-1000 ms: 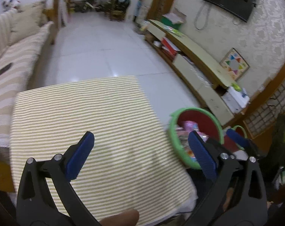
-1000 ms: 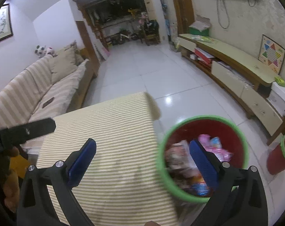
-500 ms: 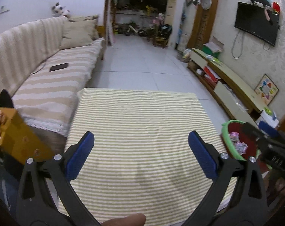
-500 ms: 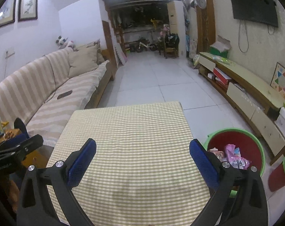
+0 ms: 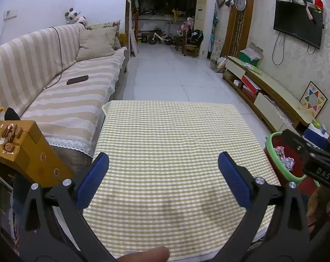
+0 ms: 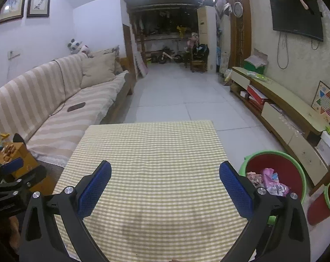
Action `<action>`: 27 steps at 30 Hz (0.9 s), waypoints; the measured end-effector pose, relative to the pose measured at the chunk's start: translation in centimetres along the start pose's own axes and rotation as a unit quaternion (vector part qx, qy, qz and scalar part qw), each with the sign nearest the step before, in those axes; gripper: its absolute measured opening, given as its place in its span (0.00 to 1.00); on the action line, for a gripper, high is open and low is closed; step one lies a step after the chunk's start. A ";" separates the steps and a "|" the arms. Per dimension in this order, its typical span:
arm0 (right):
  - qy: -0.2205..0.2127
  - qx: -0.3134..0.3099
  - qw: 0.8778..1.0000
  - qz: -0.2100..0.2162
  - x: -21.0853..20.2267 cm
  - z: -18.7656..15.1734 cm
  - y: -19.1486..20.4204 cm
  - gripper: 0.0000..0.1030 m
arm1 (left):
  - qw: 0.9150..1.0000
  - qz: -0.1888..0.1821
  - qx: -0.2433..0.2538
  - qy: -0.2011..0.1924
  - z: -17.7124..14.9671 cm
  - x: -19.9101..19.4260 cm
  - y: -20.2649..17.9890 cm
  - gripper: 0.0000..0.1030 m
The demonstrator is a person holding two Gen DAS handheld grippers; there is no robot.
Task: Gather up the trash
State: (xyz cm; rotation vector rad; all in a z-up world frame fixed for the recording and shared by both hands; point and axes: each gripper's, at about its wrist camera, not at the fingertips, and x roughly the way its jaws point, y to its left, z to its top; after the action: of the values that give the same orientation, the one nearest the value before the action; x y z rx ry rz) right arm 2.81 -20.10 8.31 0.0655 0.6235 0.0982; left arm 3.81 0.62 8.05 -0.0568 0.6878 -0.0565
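Note:
A red bin with a green rim (image 6: 274, 174) stands on the floor right of the table and holds pink and colourful wrappers (image 6: 272, 181). It also shows at the right edge of the left wrist view (image 5: 282, 159). My left gripper (image 5: 163, 179) is open and empty above the near part of the checked tablecloth (image 5: 171, 135). My right gripper (image 6: 165, 185) is open and empty above the same cloth (image 6: 151, 144). I see no trash on the cloth.
A striped sofa (image 5: 62, 87) with a phone (image 5: 77, 80) runs along the left. A yellow box (image 5: 23, 146) with snacks stands at the left. A low TV cabinet (image 6: 285, 113) lines the right wall. A second small red bin (image 6: 326, 200) stands far right.
Both grippers have swung left and up from over the red bin to face straight down the table. The bin has slid from the centre to the right of each view.

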 end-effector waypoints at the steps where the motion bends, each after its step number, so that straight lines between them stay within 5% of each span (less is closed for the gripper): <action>1: 0.001 0.001 1.000 0.000 0.0 0.0 -0.1 0.93 | 1.000 0.000 -0.001 0.000 -0.1 0.0 0.0 0.95; 27: 0.003 0.003 1.000 0.008 -0.4 -0.6 -0.5 0.93 | 1.000 0.011 -0.003 0.008 -0.5 0.2 -0.8 0.95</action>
State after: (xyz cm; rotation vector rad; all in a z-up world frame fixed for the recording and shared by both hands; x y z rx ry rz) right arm 2.20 -20.58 8.02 0.0762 0.6299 0.1119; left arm 3.63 -0.20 7.54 -0.0546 0.7055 -0.0337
